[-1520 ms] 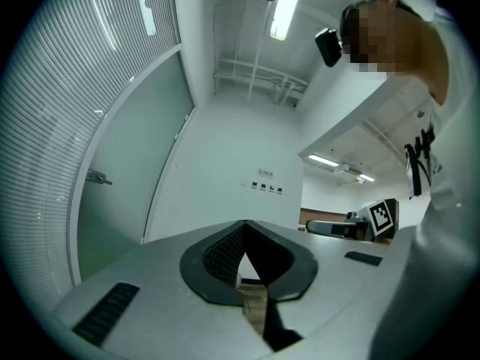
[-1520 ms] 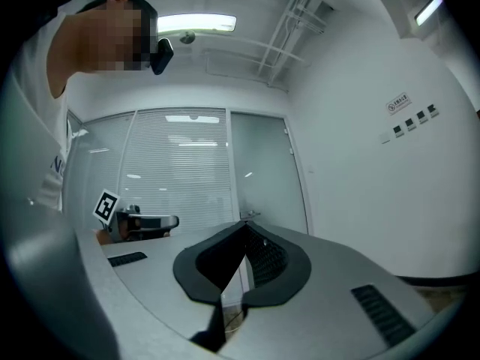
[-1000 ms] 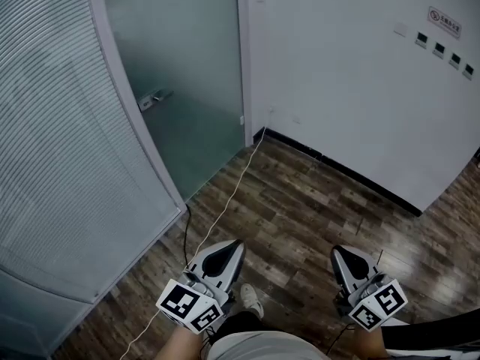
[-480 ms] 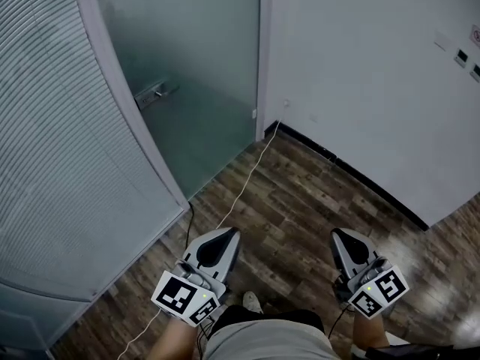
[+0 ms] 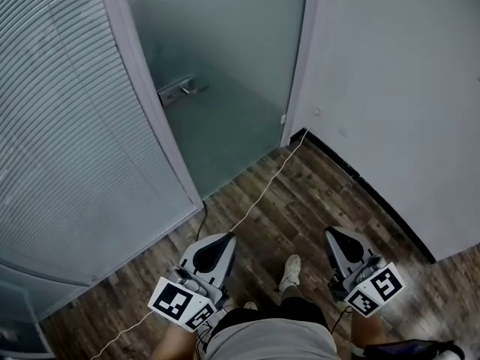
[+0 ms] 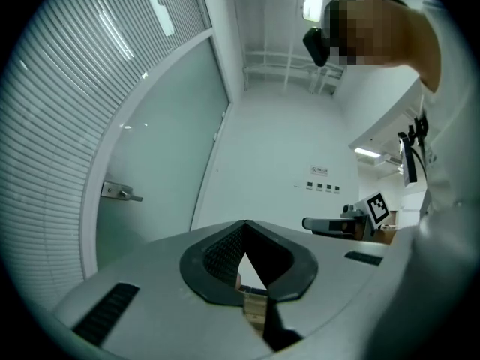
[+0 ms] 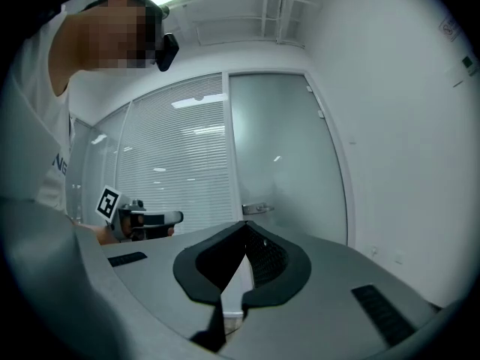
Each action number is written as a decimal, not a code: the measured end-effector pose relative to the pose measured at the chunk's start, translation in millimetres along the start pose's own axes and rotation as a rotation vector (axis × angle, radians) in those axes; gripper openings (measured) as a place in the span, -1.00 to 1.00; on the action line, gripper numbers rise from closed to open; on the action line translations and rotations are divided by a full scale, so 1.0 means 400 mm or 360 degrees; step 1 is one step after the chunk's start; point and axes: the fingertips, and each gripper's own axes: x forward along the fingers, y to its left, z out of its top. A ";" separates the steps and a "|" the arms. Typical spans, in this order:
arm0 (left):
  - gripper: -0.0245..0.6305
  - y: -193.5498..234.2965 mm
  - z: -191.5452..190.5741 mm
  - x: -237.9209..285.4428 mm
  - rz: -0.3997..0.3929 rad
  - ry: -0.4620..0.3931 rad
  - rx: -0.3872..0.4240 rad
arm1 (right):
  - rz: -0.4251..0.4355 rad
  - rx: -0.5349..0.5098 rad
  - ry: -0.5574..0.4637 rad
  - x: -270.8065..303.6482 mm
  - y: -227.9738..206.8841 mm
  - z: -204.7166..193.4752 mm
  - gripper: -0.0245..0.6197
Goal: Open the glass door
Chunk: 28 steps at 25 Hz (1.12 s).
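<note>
Head view: upright glass door [image 5: 232, 58], handle [image 5: 182, 91] level.

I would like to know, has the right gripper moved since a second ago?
Yes. The right gripper has come nearer the black baseboard on its right and forward toward the glass door.

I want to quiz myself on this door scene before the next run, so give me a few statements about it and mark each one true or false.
1. The glass door stands shut in its frame. True.
2. Its handle sits on the edge next to the blinds. True.
3. The right gripper is clamped on the handle. False: it is shut on nothing, held low over the wooden floor, apart from the door.
4. A white cable runs across the floor toward the door's lower corner. True.
5. The left gripper has its jaws wide apart. False: they are together, with nothing between them.
</note>
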 end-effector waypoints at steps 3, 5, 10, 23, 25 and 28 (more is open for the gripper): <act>-0.93 0.050 0.008 0.041 0.0079 -0.0008 0.0001 | 0.0076 0.0005 0.0003 0.065 -0.046 0.001 -0.94; -0.93 0.080 0.012 0.080 0.0128 -0.0005 0.0009 | 0.0130 0.0015 0.0001 0.115 -0.090 0.005 -0.94; -0.93 0.152 0.041 0.210 0.0271 -0.0023 0.0000 | 0.0246 0.0038 0.0006 0.237 -0.233 0.025 -0.94; -0.93 0.311 0.097 0.476 0.0698 -0.0095 0.0023 | 0.0615 -0.0007 0.0051 0.538 -0.540 0.094 -0.94; -0.93 0.328 0.096 0.482 0.0741 -0.0090 0.0019 | 0.0664 0.0010 0.0057 0.572 -0.541 0.091 -0.94; -0.93 0.368 0.090 0.491 0.0796 -0.0084 0.0008 | 0.0738 0.0028 0.0069 0.637 -0.536 0.083 -0.94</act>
